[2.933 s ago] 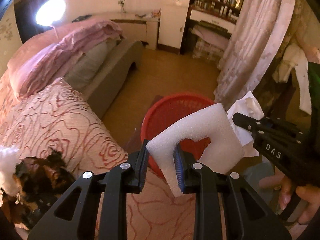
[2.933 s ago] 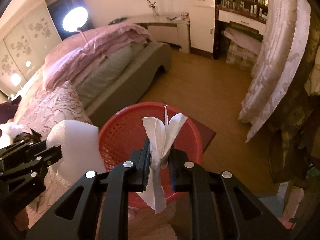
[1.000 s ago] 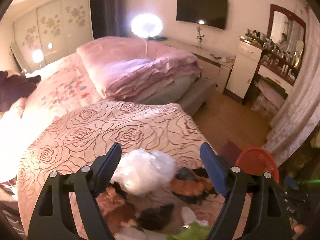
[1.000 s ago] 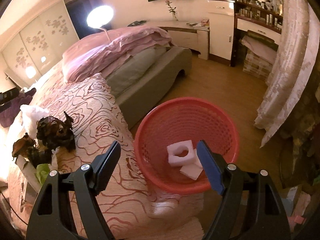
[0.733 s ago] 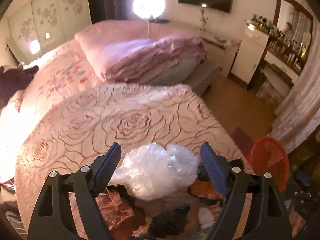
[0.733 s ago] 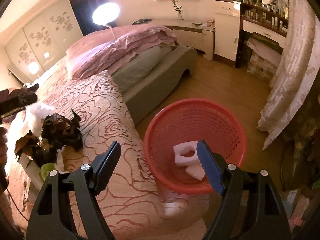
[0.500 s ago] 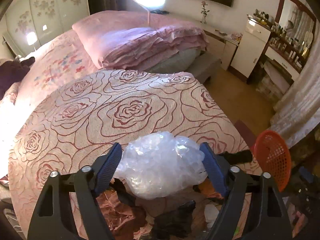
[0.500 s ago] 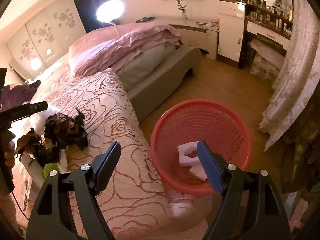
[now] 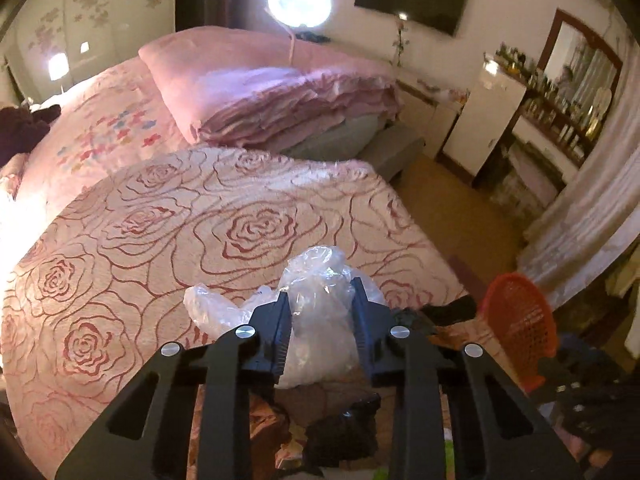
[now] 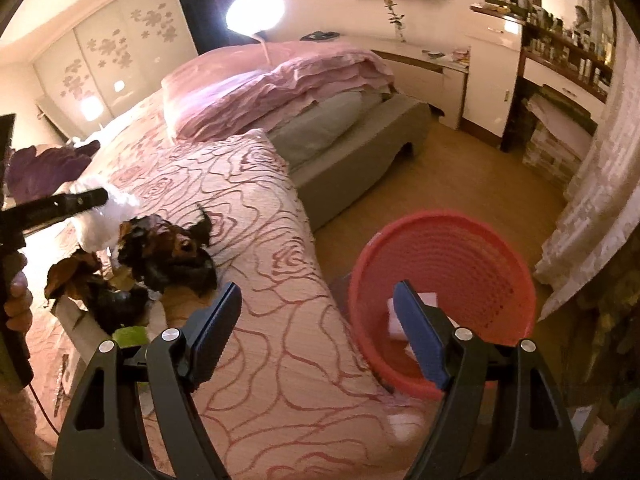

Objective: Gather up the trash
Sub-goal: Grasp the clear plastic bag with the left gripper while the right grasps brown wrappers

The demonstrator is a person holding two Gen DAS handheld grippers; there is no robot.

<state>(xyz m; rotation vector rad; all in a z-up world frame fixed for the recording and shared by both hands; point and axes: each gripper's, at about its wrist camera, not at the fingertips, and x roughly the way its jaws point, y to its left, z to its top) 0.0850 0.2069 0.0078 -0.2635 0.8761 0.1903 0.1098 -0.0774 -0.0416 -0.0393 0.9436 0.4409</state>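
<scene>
A crumpled clear plastic bag [image 9: 320, 280] sits between the pads of my left gripper [image 9: 320, 332], whose jaws are closing and press on both its sides, just above the rose-patterned bedspread [image 9: 160, 240]. Below it lies a pile of dark crumpled wrappers [image 9: 344, 432]. In the right wrist view the same pile of wrappers [image 10: 160, 256] lies on the bed, with the left gripper's finger [image 10: 60, 204] over the white bag [image 10: 108, 220]. My right gripper [image 10: 316, 332] is open with nothing in it, hanging over the bed's corner beside the red basket [image 10: 460, 256], which holds white foam pieces [image 10: 428, 300].
A folded pink quilt [image 10: 280, 80] lies further up the bed. The basket stands on the wooden floor [image 10: 460, 168] near a lace curtain [image 10: 592, 208]. A green scrap [image 10: 128, 336] and a white box [image 10: 76, 320] lie by the pile. A hand [image 10: 16, 304] holds the left gripper.
The left gripper sank onto the plastic bag and its jaws closed from wide open onto it. The right gripper drifted left from above the basket toward the bed, still open.
</scene>
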